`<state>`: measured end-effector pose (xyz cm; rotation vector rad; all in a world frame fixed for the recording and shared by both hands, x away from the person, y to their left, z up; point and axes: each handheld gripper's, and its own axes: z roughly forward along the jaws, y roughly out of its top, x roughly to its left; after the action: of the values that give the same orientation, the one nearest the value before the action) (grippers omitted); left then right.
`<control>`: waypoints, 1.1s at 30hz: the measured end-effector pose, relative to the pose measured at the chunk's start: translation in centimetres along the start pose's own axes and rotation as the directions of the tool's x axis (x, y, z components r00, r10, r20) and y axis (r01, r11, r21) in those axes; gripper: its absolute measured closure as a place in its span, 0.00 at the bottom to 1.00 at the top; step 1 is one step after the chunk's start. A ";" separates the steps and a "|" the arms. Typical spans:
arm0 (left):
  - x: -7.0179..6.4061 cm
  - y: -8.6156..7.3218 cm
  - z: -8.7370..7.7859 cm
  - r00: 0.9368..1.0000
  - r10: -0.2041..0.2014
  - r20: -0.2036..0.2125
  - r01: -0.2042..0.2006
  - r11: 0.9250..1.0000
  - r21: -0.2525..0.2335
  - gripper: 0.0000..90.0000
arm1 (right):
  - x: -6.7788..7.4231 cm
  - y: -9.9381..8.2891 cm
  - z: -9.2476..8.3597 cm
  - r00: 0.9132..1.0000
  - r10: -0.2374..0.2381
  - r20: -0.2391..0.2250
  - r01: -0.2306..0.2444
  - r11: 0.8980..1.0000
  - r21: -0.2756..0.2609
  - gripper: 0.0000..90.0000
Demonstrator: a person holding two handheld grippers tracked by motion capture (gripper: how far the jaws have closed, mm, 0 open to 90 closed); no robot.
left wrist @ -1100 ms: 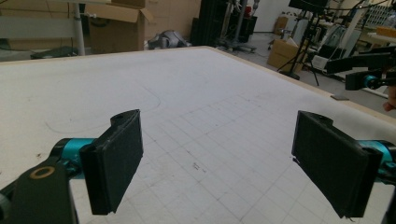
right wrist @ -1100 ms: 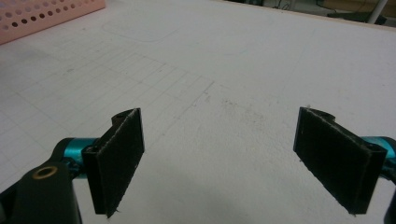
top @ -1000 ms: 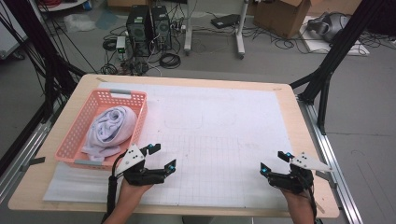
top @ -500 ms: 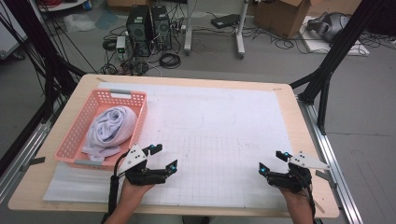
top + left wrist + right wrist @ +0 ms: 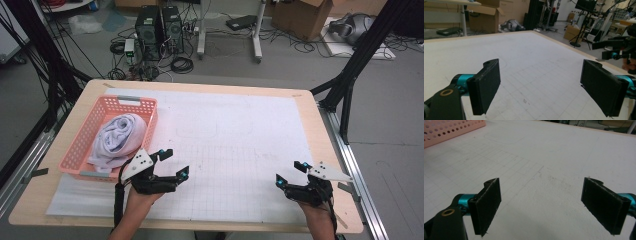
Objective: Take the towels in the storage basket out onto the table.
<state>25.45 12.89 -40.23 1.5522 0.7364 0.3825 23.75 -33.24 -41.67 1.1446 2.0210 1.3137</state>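
Low over the front left of the white grid mat (image 5: 225, 145), my left gripper (image 5: 176, 162) is open with nothing between its jaws. At the front right, my right gripper (image 5: 288, 173) is also open and empty. Just left of the left gripper stands a pink perforated basket (image 5: 75, 145), with a bundled white cloth (image 5: 117, 137) inside. In the left gripper view, the left gripper (image 5: 541, 87) frames bare mat, and the right gripper (image 5: 616, 50) appears far off at the right. The right gripper view has the right gripper (image 5: 541, 207) over bare mat, with the basket (image 5: 449, 130) at the top left.
The wooden table's rim (image 5: 200, 87) runs around the mat. Black frame posts (image 5: 350, 75) stand at the table's corners. On the floor beyond the far edge lie computer towers (image 5: 160, 27), cables and cardboard boxes (image 5: 300, 12).
Both hands drifted only slightly: the left gripper a little forward, the right a little leftward. Both grippers stay open and empty.
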 end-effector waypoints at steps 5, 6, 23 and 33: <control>0.3 1.4 -0.4 1.000 0.023 -0.009 -0.023 1.000 0.002 0.19 | 0.1 0.0 0.1 1.000 0.000 0.002 0.000 1.000 0.005 0.17; 0.4 1.7 -0.5 1.000 0.023 -0.008 -0.023 1.000 0.000 0.19 | 0.0 0.0 0.1 1.000 -0.007 0.000 0.007 1.000 0.006 0.17; 6.0 6.7 -3.1 0.994 0.024 -0.110 -0.022 1.000 0.011 0.18 | 0.2 0.2 0.8 1.000 -0.016 -0.012 0.016 1.000 0.024 0.17; 11.5 8.6 -5.4 0.961 0.022 -0.276 0.000 0.997 0.082 0.18 | 0.1 0.2 1.1 1.000 -0.017 -0.021 0.018 0.999 0.030 0.17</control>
<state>32.38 24.67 -33.28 1.5979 0.9702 0.5921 24.60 -32.59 -42.00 1.1284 2.0672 1.2958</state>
